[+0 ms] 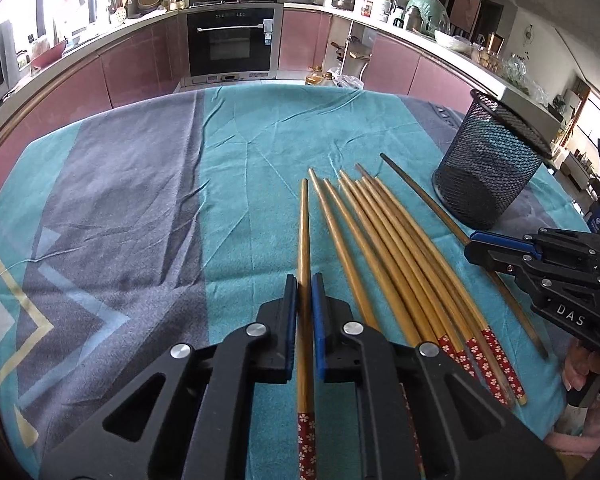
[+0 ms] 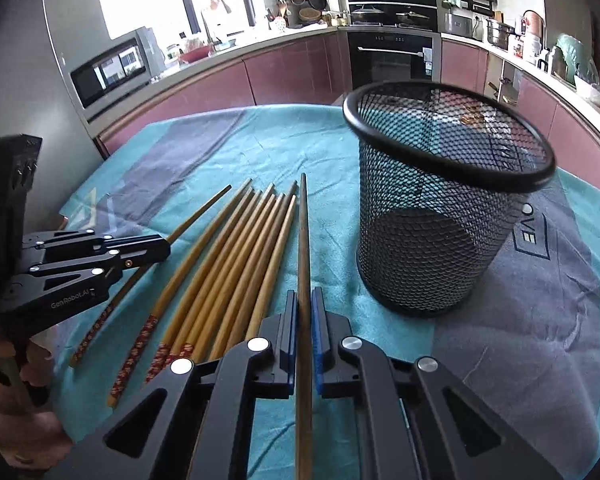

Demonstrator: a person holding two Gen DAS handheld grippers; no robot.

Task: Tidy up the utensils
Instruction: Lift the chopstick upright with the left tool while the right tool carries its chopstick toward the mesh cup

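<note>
Tan chopsticks (image 1: pixel 384 248) (red floral ends), mesh holder (image 2: pixel 440 216)

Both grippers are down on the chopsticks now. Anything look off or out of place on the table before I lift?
One oddity: the chopstick in the right gripper is a darker brown chopstick, unlike the yellow chopsticks. The mesh holder stands upright and looks empty. Nothing looks spilled or broken.
</note>
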